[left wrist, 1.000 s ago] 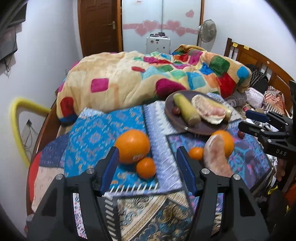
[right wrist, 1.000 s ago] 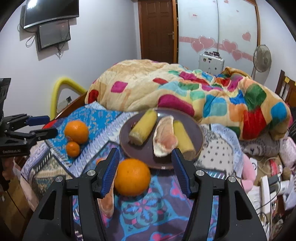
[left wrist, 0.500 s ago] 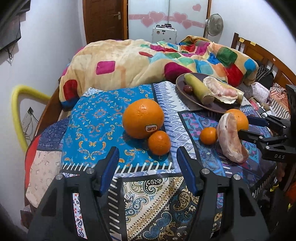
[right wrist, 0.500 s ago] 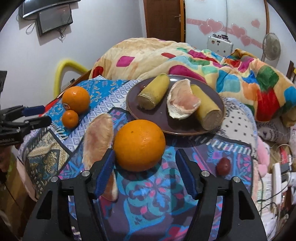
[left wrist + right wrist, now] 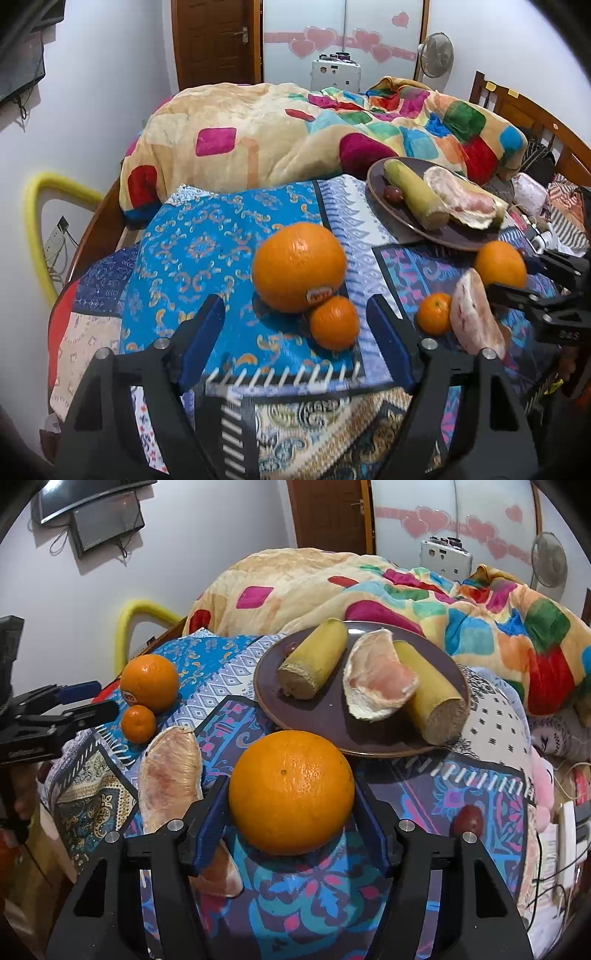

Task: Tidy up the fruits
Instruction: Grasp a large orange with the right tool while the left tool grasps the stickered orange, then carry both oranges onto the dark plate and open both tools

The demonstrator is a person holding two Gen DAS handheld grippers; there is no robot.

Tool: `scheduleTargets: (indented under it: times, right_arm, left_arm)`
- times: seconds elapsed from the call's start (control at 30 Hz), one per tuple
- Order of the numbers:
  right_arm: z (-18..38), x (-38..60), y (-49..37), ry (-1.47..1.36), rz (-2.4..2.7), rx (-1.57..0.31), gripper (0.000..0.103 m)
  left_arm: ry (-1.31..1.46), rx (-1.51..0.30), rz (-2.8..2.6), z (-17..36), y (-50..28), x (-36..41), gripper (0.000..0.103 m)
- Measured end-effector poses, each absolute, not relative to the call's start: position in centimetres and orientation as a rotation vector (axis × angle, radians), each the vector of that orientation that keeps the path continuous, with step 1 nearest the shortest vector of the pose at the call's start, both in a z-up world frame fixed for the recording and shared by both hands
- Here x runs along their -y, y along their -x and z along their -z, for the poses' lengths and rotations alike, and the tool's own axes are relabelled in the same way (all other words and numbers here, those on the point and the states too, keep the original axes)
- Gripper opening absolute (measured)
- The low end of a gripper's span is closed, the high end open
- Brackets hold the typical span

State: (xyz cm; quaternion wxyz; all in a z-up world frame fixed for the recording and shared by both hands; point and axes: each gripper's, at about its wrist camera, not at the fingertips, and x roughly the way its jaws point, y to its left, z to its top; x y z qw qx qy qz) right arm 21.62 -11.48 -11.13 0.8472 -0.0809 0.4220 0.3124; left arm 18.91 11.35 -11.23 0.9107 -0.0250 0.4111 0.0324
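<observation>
my left hand-held gripper point(image 5: 295, 328): jaws just widened, empty, short of 2 oranges point(image 5: 299, 266) | my right hand-held gripper point(image 5: 290, 821): jaws just narrowed, pads flanking orange point(image 5: 291, 792) on bed, contact unclear

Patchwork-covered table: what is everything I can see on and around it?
Large round oranges: two, orange; stickered one on blue patch, other before plate.
Small mandarins: two, orange; one touching stickered orange, one beside pomelo.
Peeled pomelo segments: two, pinkish; cloth, plate.
Cut stalk pieces: two, yellow; plate.
Round plate: one, dark brown; far side.
Small fruits: two, dark red; plate, cloth.
Blanket: one, multicoloured; behind.
Left gripper: black, blue pads; jaws just opened wider, oranges just ahead.
Right gripper: same colours; jaws just closed further around front orange, contact unclear.
</observation>
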Motion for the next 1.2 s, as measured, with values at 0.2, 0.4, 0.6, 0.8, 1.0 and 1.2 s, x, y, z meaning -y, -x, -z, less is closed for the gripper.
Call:
scheduleTargets:
  times: [0.2,0.4,0.6,0.8,1.0,1.2]
  right_arm:
    - [10.1,12.5,-21.7,0.179,-0.629,-0.855,0.061]
    - [9.4,13.6,-21.8,0.169,-0.620,-0.833,0.061]
    - [8.8,14.7,-22.1,0.171,-0.600,-0.804,0.061]
    - [7.9,15.7,-23.0,0.147,-0.578,-0.785,0.061]
    - [6.2,16.4,-24.5,0.131,-0.550,-0.746,0.061]
    - [5.5,16.3,-27.4,0.157,-0.498,-0.719,0.061]
  left_arm:
    - [0.044,-0.864,-0.080,11.9,-21.5,-11.3,0.082]
    - [0.009,-0.869,-0.093,12.8,-23.0,-10.7,0.080]
    - [-0.003,-0.873,-0.091,12.9,-23.6,-10.5,0.068]
    - [0.022,-0.872,-0.061,12.1,-23.5,-10.2,0.066]
    - [0.005,-0.818,-0.028,10.0,-23.7,-8.4,0.066]
    - [0.025,-0.794,-0.008,8.5,-25.5,-7.4,0.066]
